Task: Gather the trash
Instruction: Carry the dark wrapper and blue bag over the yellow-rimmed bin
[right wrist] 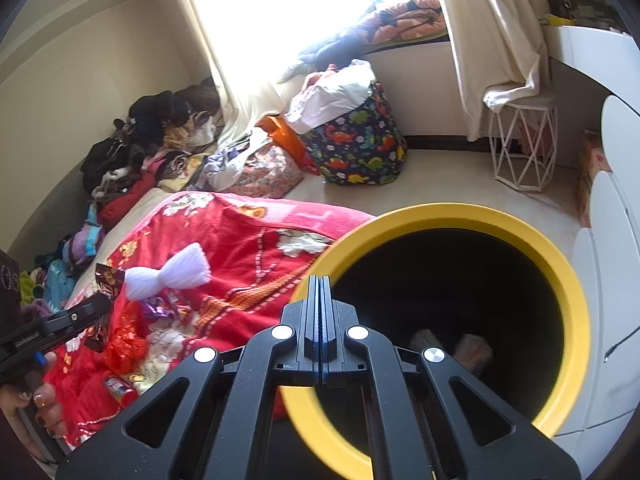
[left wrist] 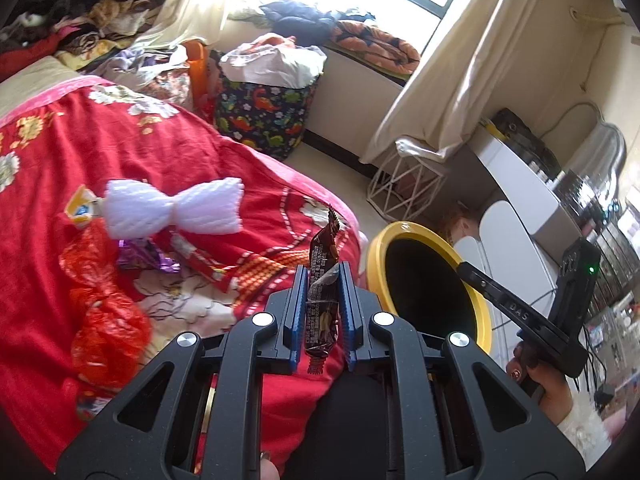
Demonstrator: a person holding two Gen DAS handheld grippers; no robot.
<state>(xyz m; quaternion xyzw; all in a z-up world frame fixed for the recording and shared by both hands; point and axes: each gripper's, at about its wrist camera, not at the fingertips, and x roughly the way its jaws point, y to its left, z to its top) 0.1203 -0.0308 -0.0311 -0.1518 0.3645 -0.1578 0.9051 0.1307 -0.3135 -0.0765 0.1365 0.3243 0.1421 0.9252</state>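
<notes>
My left gripper (left wrist: 323,270) is shut on a brown snack wrapper (left wrist: 323,256), held upright above the red blanket's edge, left of the yellow-rimmed bin (left wrist: 378,250). Trash lies on the blanket: a white foam net (left wrist: 176,208), a red plastic bag (left wrist: 104,316), a purple wrapper (left wrist: 146,260), a red stick wrapper (left wrist: 196,258) and a small yellow carton (left wrist: 82,208). My right gripper (right wrist: 320,280) is shut and empty, at the near-left rim of the bin (right wrist: 560,264). Some trash (right wrist: 472,350) lies inside the bin. The left gripper with the wrapper (right wrist: 108,278) also shows at the left of the right wrist view.
The red floral blanket (left wrist: 48,184) covers the bed. A dinosaur-print bag (left wrist: 264,116) and a white wire stool (left wrist: 404,188) stand on the floor by the window. Clothes (right wrist: 132,148) pile at the bed's far end. White furniture (right wrist: 612,216) is right of the bin.
</notes>
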